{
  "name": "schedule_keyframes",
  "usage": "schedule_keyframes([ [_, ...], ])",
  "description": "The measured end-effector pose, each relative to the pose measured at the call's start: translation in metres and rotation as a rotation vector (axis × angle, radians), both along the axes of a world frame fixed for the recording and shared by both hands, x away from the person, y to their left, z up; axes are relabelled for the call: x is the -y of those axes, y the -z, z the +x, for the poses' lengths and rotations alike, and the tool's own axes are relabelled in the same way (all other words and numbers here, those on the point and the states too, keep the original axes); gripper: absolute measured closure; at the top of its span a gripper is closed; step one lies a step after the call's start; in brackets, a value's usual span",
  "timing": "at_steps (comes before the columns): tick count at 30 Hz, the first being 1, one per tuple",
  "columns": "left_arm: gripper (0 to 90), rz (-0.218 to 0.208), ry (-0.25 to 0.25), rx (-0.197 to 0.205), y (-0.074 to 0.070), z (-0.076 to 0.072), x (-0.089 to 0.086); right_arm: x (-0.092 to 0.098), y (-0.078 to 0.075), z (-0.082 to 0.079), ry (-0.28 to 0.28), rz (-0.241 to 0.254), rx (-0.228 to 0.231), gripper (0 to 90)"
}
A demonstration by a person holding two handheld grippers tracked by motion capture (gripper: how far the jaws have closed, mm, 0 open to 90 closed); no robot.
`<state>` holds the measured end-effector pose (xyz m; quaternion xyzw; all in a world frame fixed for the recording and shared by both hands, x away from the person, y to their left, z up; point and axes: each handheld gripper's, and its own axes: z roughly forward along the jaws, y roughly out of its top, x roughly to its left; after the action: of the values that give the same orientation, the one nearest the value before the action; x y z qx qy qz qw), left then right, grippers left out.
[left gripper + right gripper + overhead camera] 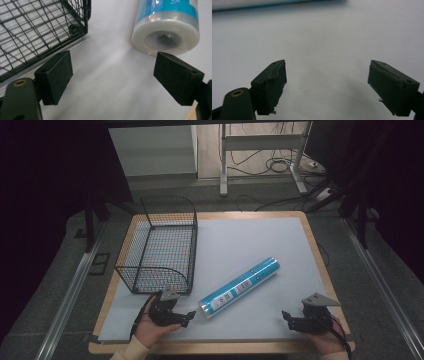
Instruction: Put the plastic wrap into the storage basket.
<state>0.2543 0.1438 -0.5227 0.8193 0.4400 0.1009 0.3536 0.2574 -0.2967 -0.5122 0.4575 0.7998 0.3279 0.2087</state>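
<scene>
We see the roll [240,288] lying diagonally, near end just beside left tongs [187,316]; right tongs [288,319] farther; both spread, empty.

Glossy plastic-wrapped roll [240,288], wire basket [159,245]

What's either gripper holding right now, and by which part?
Nothing. The left gripper and right gripper both stand open over the white mat; the blue roll lies free between them.

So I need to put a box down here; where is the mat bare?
Bare: far right corner of the mat beyond the blue roll, and the near strip between both grippers. Crowded: left side, with the wire basket beside the left gripper.
</scene>
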Motion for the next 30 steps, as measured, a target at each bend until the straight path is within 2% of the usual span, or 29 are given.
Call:
schedule_keyframes([
  [6, 15.2, 0.0, -0.024, -0.003, 0.0, 0.002, 0.003, 0.003, 0.003, 0.001, -0.014, -0.016, -0.007, 15.8],
  [13, 14.7, -0.009, -0.034, -0.008, -0.007, 0.001, -0.002, 0.001, 0.001, -0.005, -0.032, -0.022, -0.001, 15.8],
  [19, 14.6, -0.027, -0.028, -0.004, -0.015, -0.002, -0.001, 0.0, 0.0, -0.004, -0.036, -0.029, 0.01, 15.7],
  [24, 14.5, -0.021, -0.015, 0.007, -0.022, -0.005, -0.001, -0.001, -0.001, -0.002, -0.027, -0.044, 0.019, 15.1],
  [30, 14.4, -0.012, 0.01, 0.028, -0.036, -0.009, 0.004, 0.002, -0.002, -0.001, -0.014, -0.037, 0.021, 15.1],
])
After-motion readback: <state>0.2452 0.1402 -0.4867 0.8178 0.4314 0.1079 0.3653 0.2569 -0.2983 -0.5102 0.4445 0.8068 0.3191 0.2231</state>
